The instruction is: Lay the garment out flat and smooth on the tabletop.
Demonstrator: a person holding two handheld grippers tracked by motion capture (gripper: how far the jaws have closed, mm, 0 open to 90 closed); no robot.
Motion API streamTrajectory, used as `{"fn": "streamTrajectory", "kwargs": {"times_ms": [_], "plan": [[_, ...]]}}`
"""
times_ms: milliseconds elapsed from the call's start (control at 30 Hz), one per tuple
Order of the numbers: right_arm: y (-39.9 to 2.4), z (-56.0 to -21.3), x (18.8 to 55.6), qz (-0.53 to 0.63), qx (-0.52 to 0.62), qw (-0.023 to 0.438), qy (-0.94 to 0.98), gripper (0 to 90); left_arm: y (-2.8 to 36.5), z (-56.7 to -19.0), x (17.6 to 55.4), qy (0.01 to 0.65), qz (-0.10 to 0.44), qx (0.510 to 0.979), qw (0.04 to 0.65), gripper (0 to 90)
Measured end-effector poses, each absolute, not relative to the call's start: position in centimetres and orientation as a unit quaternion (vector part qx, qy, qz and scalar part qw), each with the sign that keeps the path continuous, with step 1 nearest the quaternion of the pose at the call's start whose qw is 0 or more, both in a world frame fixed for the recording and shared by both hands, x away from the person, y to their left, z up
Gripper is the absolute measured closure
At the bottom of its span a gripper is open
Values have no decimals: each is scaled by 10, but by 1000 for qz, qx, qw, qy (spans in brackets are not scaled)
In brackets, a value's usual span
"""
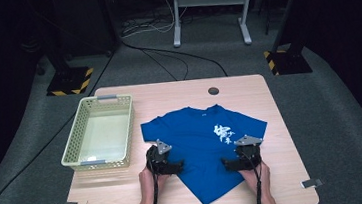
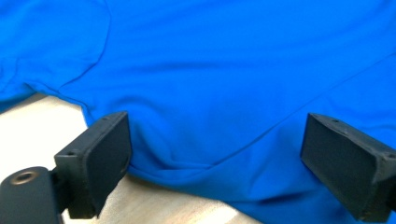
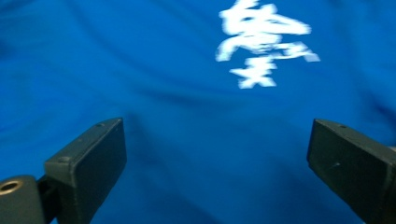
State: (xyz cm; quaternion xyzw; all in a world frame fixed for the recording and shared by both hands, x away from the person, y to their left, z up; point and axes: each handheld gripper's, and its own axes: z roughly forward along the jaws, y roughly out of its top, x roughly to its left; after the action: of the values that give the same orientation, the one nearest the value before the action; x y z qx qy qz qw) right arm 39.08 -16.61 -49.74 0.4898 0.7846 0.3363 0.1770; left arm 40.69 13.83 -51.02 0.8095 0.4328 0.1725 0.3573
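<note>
My left gripper (image 1: 171, 166) and right gripper (image 1: 235, 163) both spread wide, grasping nothing, over the blue T-shirt (image 1: 200, 143) beside the basket (image 1: 122, 137)

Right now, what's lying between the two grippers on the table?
In the high view, the blue T-shirt spreads across the stretch between the left gripper and right gripper; nothing else lies there.
</note>
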Motion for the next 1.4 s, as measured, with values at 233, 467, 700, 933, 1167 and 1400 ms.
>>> {"fn": "streamTrajectory", "kwargs": {"times_ms": [233, 467, 700, 933, 1167, 1400], "plan": [[-138, -492, 372, 355, 483, 144, 787, 178, 132, -510, 401, 419, 205, 815, 343, 108], [-121, -498, 375, 328, 498, 162, 786, 445, 135, -511, 405, 433, 183, 811, 349, 112], [-126, -497, 367, 335, 501, 154, 783, 628, 135, -511, 405, 434, 182, 810, 349, 115], [-130, -497, 366, 351, 498, 139, 781, 789, 135, -511, 405, 434, 183, 810, 349, 116], [-136, -490, 361, 368, 490, 147, 777, 836, 135, -511, 405, 435, 182, 810, 349, 117], [-142, -484, 353, 378, 485, 154, 774, 836, 135, -511, 405, 435, 183, 809, 350, 119]]}}
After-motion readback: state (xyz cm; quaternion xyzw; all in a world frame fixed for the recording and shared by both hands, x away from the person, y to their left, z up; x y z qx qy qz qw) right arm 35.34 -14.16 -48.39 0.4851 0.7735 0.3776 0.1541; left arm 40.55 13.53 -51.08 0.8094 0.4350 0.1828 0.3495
